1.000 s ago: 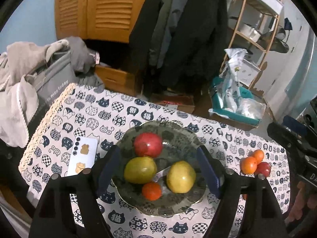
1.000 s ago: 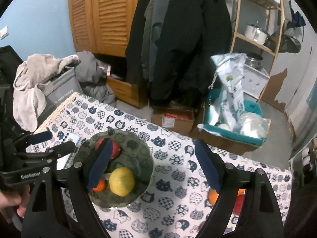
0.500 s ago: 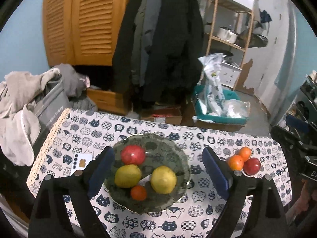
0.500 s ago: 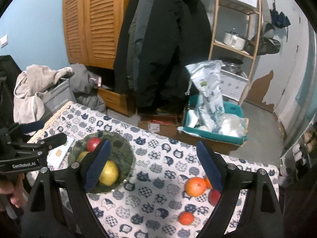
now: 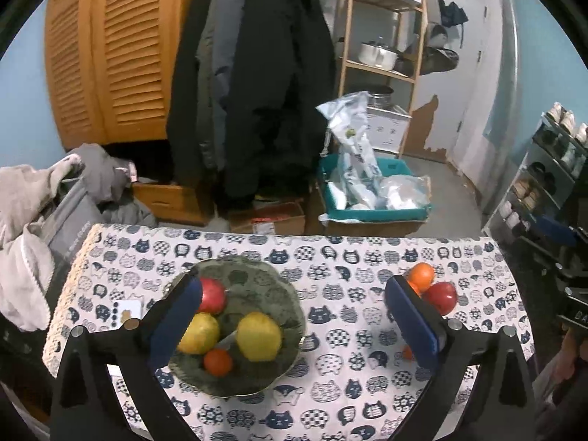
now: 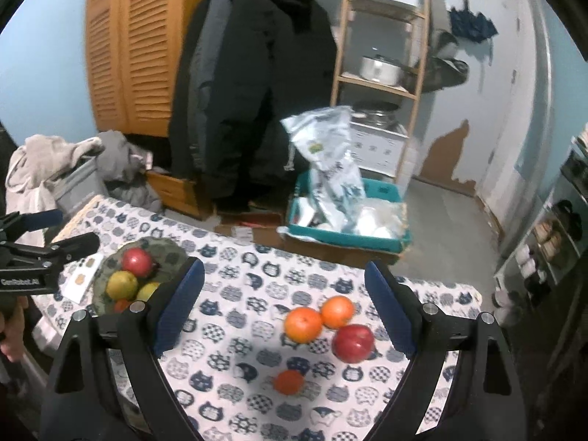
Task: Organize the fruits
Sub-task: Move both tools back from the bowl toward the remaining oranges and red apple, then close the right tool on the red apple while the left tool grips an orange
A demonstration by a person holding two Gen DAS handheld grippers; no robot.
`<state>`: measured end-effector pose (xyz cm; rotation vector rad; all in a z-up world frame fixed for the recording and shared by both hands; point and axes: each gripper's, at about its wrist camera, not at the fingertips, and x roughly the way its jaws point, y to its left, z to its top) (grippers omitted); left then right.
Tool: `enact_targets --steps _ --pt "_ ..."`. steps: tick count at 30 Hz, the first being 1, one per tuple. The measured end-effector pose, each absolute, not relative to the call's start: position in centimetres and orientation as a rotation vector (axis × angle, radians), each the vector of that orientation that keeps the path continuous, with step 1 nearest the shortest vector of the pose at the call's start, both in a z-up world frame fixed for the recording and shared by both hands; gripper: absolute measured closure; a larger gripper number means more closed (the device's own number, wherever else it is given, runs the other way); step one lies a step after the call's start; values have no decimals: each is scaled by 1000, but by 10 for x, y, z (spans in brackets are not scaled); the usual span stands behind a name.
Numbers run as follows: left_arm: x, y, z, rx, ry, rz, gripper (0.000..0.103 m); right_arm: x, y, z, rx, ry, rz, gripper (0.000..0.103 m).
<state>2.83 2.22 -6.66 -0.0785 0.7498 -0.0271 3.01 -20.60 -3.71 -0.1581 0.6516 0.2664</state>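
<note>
Oranges [image 6: 318,318] and red apple [image 6: 353,342] lie between spread, empty right fingers [image 6: 389,312]; left fingers [image 5: 176,319] likewise apart.

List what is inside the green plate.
The green plate holds a red apple, two yellow-green fruits and a small orange fruit. The left gripper's finger covers part of the plate's left side; anything beneath the fruit is hidden.

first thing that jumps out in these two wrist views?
The green plate left of centre on the cat-print tablecloth, holding a red apple, two yellow fruits and a small orange one. Next, the loose cluster at the right: two oranges, a red apple and a small orange fruit nearer. Both grippers hover open and empty.
</note>
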Motion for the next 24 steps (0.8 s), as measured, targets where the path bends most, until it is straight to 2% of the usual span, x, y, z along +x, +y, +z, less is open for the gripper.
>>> enact_targets --steps 9,24 --pt "43 -13 -72 -45 774 -75 2 45 -258 -54 -102 695 168 15" --pt "81 -59 -117 15 884 -132 2 76 -295 -110 -80 859 109 15"
